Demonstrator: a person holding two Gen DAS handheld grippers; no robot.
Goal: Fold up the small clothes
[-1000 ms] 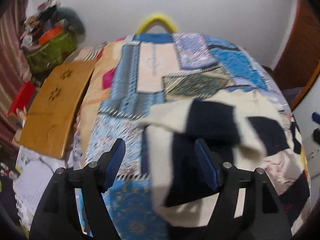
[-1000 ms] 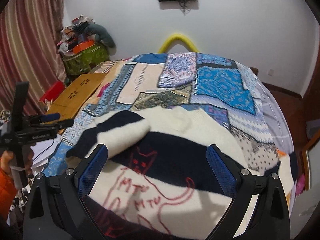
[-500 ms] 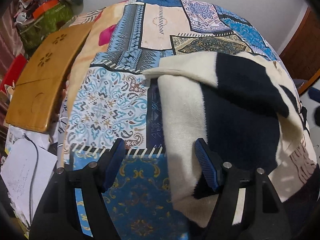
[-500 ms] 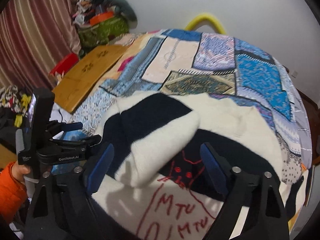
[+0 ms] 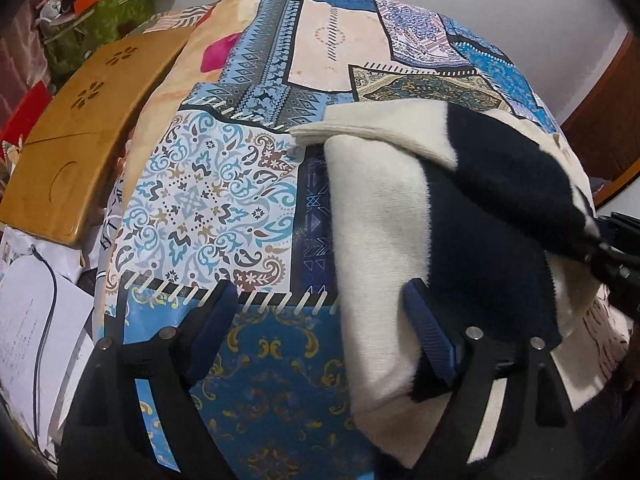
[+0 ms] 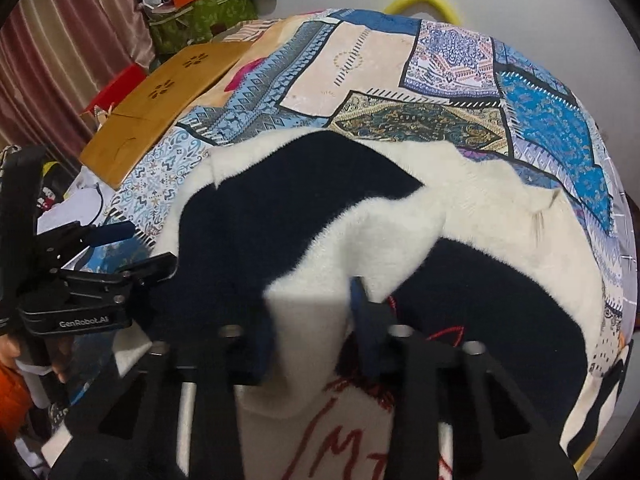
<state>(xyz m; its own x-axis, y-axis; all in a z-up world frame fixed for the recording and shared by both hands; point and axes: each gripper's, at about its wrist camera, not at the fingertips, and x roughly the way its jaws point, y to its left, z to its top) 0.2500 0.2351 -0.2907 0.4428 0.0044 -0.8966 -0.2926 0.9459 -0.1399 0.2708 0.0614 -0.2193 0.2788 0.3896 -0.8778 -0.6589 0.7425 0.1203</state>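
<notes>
On top of the bed sits a fuzzy cream-and-navy striped sweater [image 6: 500,216] with red stitched lettering, one sleeve [image 6: 304,216] folded across its front. That sleeve's cream cuff is pinched tight between the blue pads of the right gripper [image 6: 310,320], so it's clamped on the fabric. Over at the sweater's left edge, the left gripper [image 5: 320,324] has its fingers spread wide, nothing in them; its right finger [image 5: 428,332] rests against the cream side panel while the left one hangs over the bedding. Underneath is a blue patchwork-print bedspread [image 5: 208,200]. Beside the bed leans a brown wooden board with flower cutouts [image 5: 76,140], plus a green cluttered bag [image 6: 204,12] farther back.
</notes>
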